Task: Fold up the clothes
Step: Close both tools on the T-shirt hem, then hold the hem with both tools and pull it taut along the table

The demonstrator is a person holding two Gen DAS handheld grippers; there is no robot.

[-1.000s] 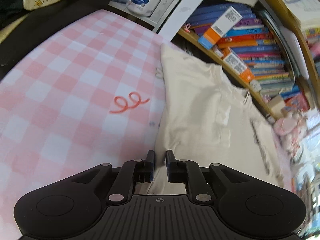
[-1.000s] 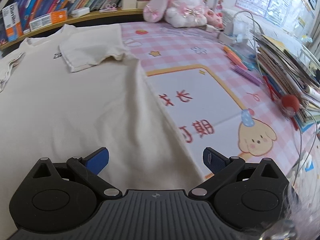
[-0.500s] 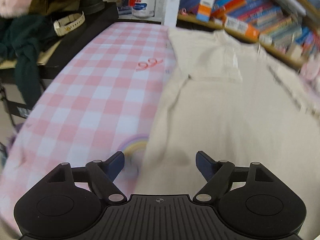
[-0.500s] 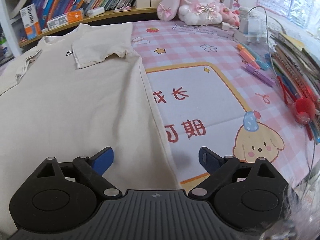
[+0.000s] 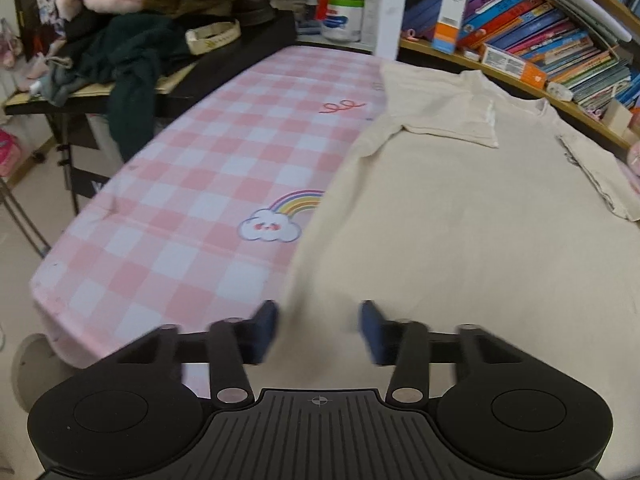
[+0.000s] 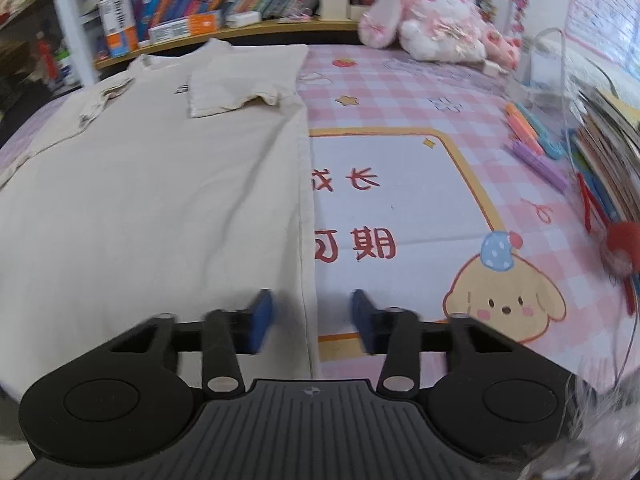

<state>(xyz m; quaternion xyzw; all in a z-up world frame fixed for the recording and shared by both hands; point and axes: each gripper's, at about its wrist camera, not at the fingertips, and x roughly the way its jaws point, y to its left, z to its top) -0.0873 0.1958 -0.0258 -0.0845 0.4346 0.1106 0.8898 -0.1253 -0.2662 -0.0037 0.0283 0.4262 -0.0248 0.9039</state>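
A cream T-shirt (image 5: 460, 208) lies flat on the pink checked table cover, both short sleeves folded in onto its chest. My left gripper (image 5: 318, 330) is open over the shirt's near left edge, its blue pads to either side of that hem corner. In the right wrist view the same T-shirt (image 6: 160, 184) fills the left half, its right side seam running straight toward me. My right gripper (image 6: 312, 320) is open and straddles that seam near the bottom hem. Neither gripper holds cloth.
A shelf of books (image 5: 540, 44) runs along the back. A dark side table (image 5: 160, 64) piled with clothes stands at the left. On the right are a plush rabbit (image 6: 436, 28), pens (image 6: 536, 148), a book stack (image 6: 612, 148) and a red ball (image 6: 622, 248).
My left gripper opened from shut and pulled back from the shirt's top to its near hem corner. My right gripper narrowed a little and shifted right onto the side seam.
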